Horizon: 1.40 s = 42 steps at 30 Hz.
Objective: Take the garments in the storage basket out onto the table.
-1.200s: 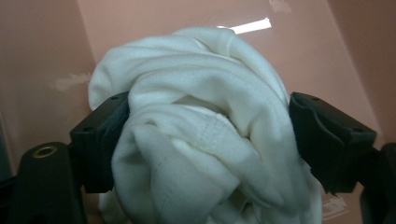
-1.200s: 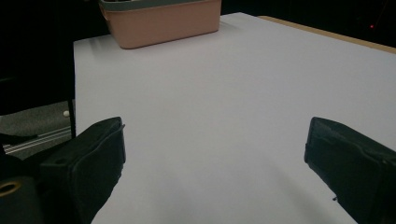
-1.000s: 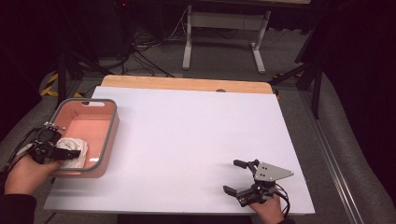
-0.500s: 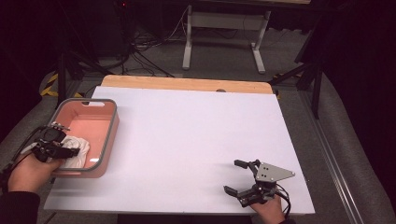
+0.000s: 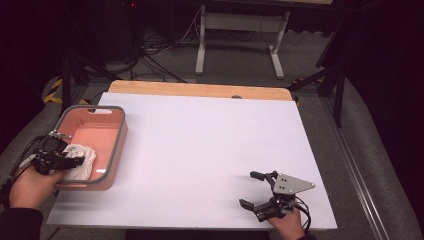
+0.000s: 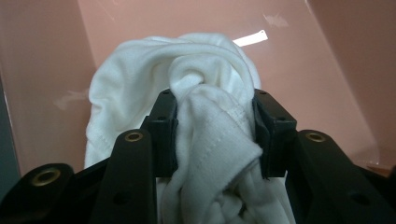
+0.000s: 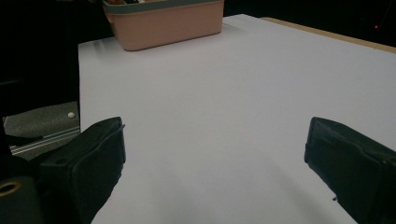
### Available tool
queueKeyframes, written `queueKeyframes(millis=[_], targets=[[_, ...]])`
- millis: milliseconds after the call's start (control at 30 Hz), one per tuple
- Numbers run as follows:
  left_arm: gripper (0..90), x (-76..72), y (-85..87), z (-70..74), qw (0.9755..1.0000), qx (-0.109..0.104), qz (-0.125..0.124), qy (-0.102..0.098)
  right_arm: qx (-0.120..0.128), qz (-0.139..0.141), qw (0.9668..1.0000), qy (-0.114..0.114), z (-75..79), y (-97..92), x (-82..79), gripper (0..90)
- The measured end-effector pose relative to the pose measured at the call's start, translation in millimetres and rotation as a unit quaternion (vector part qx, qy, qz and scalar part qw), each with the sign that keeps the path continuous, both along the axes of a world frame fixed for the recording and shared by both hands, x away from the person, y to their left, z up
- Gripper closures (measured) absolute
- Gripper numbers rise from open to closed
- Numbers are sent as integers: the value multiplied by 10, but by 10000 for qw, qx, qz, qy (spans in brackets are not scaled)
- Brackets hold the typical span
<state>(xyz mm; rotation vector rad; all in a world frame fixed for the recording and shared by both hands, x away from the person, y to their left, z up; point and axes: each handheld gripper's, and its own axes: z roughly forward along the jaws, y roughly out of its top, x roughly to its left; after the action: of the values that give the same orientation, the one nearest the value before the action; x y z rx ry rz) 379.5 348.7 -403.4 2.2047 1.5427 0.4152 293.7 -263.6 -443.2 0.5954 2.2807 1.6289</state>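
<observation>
Looking down from the high view, the pink basin (image 5: 95, 145) sits at the left edge of the white surface (image 5: 200, 150), and everything else is placed against it. The white cloth (image 5: 82, 159) lies bunched inside the basin, in the corner nearest the person. The left tool (image 5: 64, 160) reaches over the basin's near-left rim and into the cloth; its jaws have just been closing with the cloth between them. The left hand (image 5: 30, 187) sits just outside the basin, at its near-left corner. The right tool (image 5: 255, 190) rests well apart from the basin, far across the surface toward the near-right corner, with its jaws spread and nothing between them.

From the left gripper view, the cloth (image 6: 201, 116) fills the gap between the two black jaws, which pinch a twisted fold of it from both sides. More of the cloth bulges beyond and below the pads, against the basin's (image 6: 327, 60) pink floor and walls.

From the right gripper view, the basin (image 7: 163, 21) stands far off at the top, across the bare surface (image 7: 224, 102). The right tool's (image 7: 215, 154) jaws stand wide apart low in the frame, holding nothing.
</observation>
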Motion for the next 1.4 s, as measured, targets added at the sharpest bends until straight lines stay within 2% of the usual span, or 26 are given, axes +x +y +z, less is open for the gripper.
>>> queueKeyframes(millis=[167,200,333,433,733,867,967,1033,1067,1167,1267,1400], targets=[[584,-11,19,32,9999,-105,-7,-47,1,2,10000,-11,1,2,-1,52],[584,-18,21,59,9998,-178,-14,-116,18,5,10000,-7,-1,0,1,52],[583,-35,18,99,9995,-229,-7,-219,12,6,10000,-18,4,-2,-4,52],[580,-65,31,165,9987,-320,25,-408,29,10,10000,-16,4,-5,-2,52],[580,-157,47,329,9934,-570,81,-990,27,-3,10000,-30,7,-6,-6,52],[578,-175,25,367,9914,-648,84,-1131,24,-10,10000,-52,9,-7,-9,52],[577,-192,15,402,9890,-743,107,-1276,40,-12,10000,-67,12,-11,-10,52],[578,-194,15,409,9886,-754,103,-1299,29,-14,10000,-56,10,-12,-8,52],[578,-205,11,433,9870,-823,111,-1376,31,-15,10000,-55,9,-11,-6,52],[577,-221,-6,470,9856,-864,94,-1453,38,-18,10000,-53,8,-11,-4,52],[574,-229,-14,496,9848,-818,85,-1531,-16,-3,9999,-116,18,-4,-13,53],[574,-253,-16,557,9815,-928,104,-1669,-10,-16,9998,-176,31,-5,-21,53]])
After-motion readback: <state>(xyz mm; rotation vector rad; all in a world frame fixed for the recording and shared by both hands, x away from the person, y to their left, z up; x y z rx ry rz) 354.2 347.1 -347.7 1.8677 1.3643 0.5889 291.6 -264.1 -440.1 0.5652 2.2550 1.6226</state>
